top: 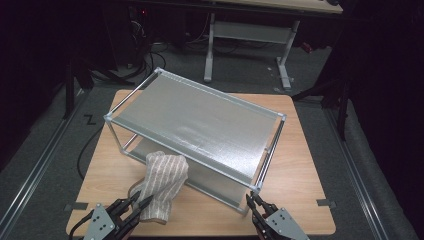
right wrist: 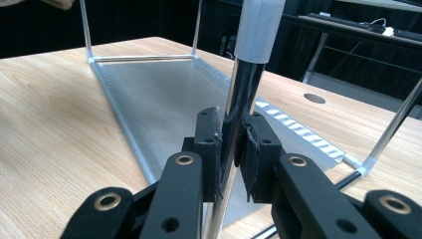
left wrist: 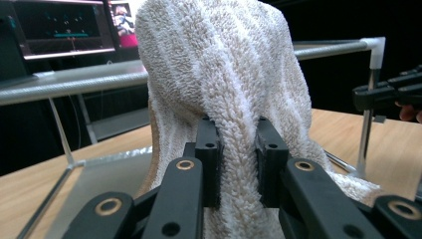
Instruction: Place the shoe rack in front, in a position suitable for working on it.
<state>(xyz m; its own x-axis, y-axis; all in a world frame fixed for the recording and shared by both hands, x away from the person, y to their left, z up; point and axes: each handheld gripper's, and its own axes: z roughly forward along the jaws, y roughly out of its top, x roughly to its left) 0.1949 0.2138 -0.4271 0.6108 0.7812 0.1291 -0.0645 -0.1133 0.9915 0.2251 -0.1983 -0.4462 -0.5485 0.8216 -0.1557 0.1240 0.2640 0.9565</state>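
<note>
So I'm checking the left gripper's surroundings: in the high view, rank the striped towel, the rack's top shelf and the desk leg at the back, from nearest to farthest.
From the left gripper:
1. Striped towel, clamped in its jaws at the table's near edge.
2. Rack's top shelf, mid-table, behind the towel.
3. Desk leg, on the floor beyond the table, back right.

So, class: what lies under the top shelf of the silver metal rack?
Under the top shelf lies a lower silver shelf. The striped beige towel covers its near left edge.

left gripper [top: 142, 202]: lower left of frame, jaws clamped, pointing up-right | right gripper [top: 251, 201]: lower right, jaws clamped, pointing up-left
</note>
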